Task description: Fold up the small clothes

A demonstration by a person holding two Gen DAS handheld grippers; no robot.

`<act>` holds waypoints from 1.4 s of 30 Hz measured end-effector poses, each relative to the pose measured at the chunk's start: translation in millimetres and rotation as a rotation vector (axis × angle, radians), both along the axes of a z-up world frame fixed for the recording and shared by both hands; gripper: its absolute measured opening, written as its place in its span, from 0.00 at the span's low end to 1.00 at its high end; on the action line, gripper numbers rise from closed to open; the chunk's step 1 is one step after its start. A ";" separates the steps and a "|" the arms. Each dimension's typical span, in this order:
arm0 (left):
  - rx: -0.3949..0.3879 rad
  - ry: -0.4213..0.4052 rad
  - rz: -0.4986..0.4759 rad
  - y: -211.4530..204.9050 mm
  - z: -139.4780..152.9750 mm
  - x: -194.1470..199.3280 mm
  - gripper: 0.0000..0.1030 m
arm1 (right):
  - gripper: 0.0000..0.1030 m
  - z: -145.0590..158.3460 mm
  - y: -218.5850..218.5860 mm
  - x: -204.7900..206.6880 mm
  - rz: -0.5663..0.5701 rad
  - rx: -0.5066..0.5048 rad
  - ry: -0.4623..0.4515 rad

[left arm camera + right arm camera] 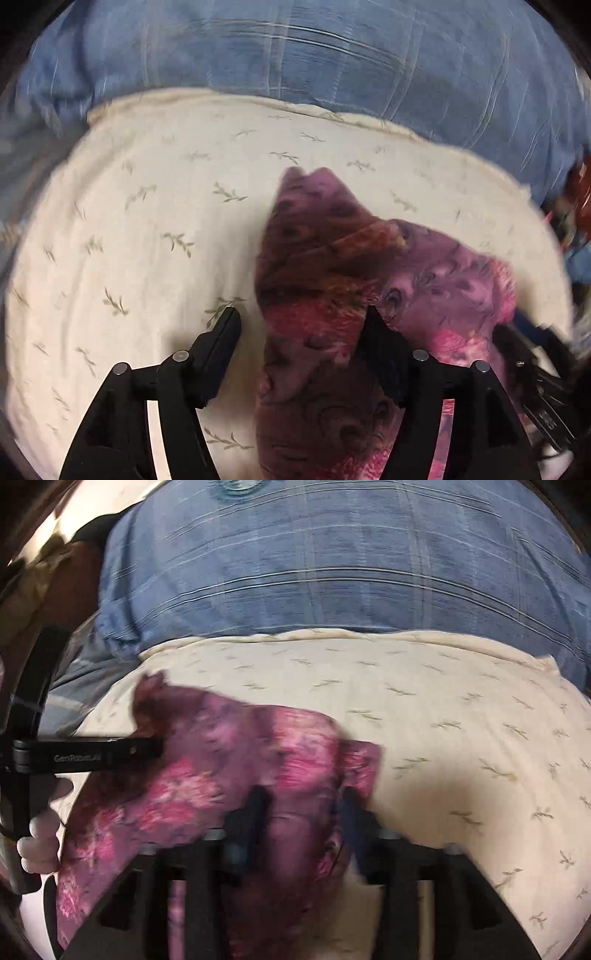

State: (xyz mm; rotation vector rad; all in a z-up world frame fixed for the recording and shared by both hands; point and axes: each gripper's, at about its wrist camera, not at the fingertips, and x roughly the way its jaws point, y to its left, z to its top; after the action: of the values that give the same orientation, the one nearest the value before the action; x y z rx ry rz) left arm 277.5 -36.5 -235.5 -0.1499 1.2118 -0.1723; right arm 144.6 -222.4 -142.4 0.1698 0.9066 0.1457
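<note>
A small purple and pink patterned garment (pixel 332 266) lies bunched on a cream leaf-print cloth (pixel 147 221). My left gripper (pixel 301 314) is open, its fingers wide apart, with a strip of the garment lying between them. In the right wrist view the garment (pixel 221 768) spreads to the left. My right gripper (pixel 304 797) is open over the garment's right part, with fabric between its fingers. The left gripper (pixel 147 751) also shows there at the left, side-on against the garment's edge. The right gripper's body (pixel 532 362) shows at the right of the left wrist view.
A blue striped pillow or bedcover (pixel 314 48) lies behind the cream cloth, also in the right wrist view (pixel 332 572). The person's fingers (pixel 40 834) hold the left gripper's handle. Colourful clothes (pixel 580 199) sit at the far right edge.
</note>
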 end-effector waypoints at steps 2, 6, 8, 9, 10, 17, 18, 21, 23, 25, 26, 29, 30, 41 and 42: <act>-0.035 -0.019 -0.005 10.7 12.9 -10.6 0.65 | 0.48 9.8 -11.4 -12.1 -0.004 0.046 -0.013; 0.034 -0.095 -0.114 19.2 38.9 -56.2 0.66 | 0.51 23.1 -11.7 -50.5 0.149 0.080 -0.019; 0.057 -0.104 -0.167 19.2 39.5 -78.0 0.75 | 0.59 15.0 -4.8 -66.2 0.200 0.056 0.012; 0.084 -0.096 -0.184 16.4 34.4 -90.0 0.77 | 0.64 4.6 -1.0 -73.7 0.191 -0.011 0.038; 0.115 -0.087 -0.193 12.4 27.4 -98.2 0.80 | 0.71 -1.7 -0.6 -77.1 0.172 -0.044 0.050; 0.204 -0.228 -0.100 9.3 32.2 -133.0 0.90 | 0.90 3.4 -6.3 -77.4 -0.009 -0.097 0.096; 0.239 -0.255 -0.107 6.4 36.9 -139.6 0.90 | 0.90 8.9 -1.1 -80.5 -0.016 -0.164 0.103; 0.351 -0.349 -0.125 -1.0 50.7 -169.4 0.89 | 0.90 19.9 3.6 -94.7 -0.026 -0.257 0.104; 0.393 -0.391 -0.119 -4.8 59.0 -194.7 0.89 | 0.90 26.8 3.7 -104.9 -0.024 -0.282 0.086; 0.388 -0.391 -0.116 -5.9 62.2 -212.3 0.89 | 0.90 30.1 6.4 -110.8 -0.023 -0.325 0.077; 0.386 -0.388 -0.116 -6.0 64.4 -220.8 0.89 | 0.91 31.0 9.2 -116.0 -0.023 -0.367 0.071; 0.429 -0.398 -0.124 -10.2 67.1 -240.1 0.90 | 0.91 32.0 14.9 -125.2 -0.011 -0.422 0.060; 0.449 -0.398 -0.136 -13.3 66.7 -246.3 0.90 | 0.91 32.4 16.3 -124.8 -0.010 -0.423 0.056; 0.413 -0.371 -0.200 -32.3 71.8 -262.9 0.90 | 0.91 34.9 8.9 -134.9 -0.040 -0.342 0.059; 0.408 -0.371 -0.204 -33.1 73.4 -263.7 0.90 | 0.91 34.6 9.0 -135.8 -0.041 -0.344 0.059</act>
State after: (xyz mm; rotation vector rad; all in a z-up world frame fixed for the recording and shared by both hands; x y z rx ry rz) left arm 13.8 -69.6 -162.1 0.3503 0.8673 -0.1201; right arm 8.9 -213.4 -107.7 -0.1278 0.9725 -0.0545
